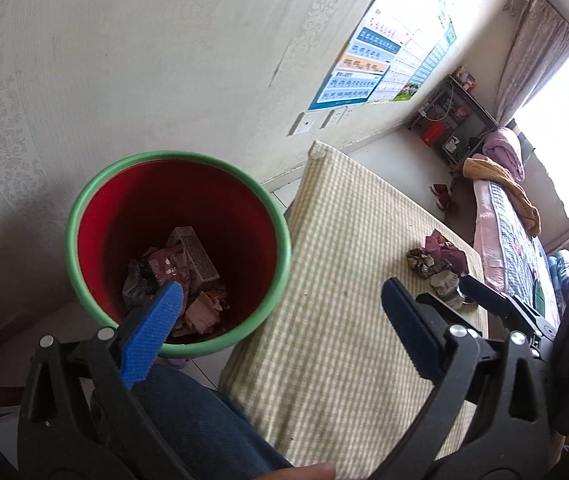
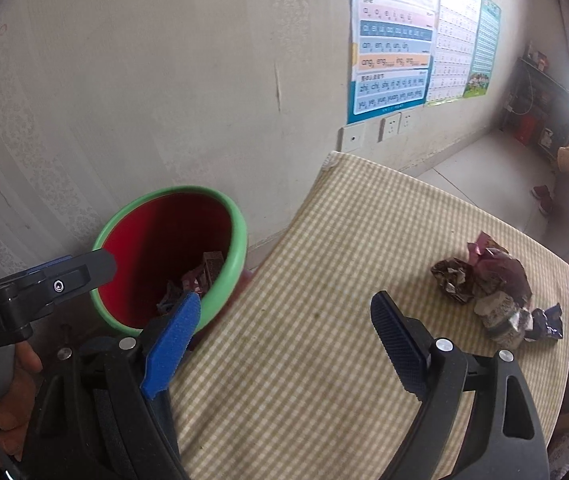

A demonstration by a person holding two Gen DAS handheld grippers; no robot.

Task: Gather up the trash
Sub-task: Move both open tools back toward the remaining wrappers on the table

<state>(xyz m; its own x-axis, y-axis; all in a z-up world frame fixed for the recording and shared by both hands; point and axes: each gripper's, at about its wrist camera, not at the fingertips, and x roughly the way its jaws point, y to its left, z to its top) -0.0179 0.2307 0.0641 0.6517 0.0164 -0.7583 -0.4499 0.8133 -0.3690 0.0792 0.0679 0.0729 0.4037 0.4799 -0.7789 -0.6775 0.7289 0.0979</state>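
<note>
A red bin with a green rim [image 1: 73, 240] [image 2: 238, 248] stands on the floor by the wall, left of the table. It holds a small carton and crumpled wrappers [image 1: 188, 264] [image 2: 200, 276]. A pile of crumpled wrappers [image 1: 438, 262] [image 2: 492, 290] lies at the far right of the checked tablecloth [image 1: 344, 232] [image 2: 344, 256]. My left gripper [image 1: 282, 286] is open and empty; its left pad is over the bin, its right over the cloth. My right gripper [image 2: 286, 300] is open and empty, over the table's left edge near the bin. Each view shows a finger [image 1: 484, 296] [image 2: 84, 270] of the other gripper.
A papered wall with posters [image 1: 384, 64] [image 2: 396, 48] and sockets [image 2: 394, 124] runs behind the bin and table. A bed with blankets [image 1: 504, 216] and a shelf unit [image 1: 452, 124] stand beyond. A leg in jeans [image 1: 188, 420] is below; a hand [image 2: 8, 392] holds the left handle.
</note>
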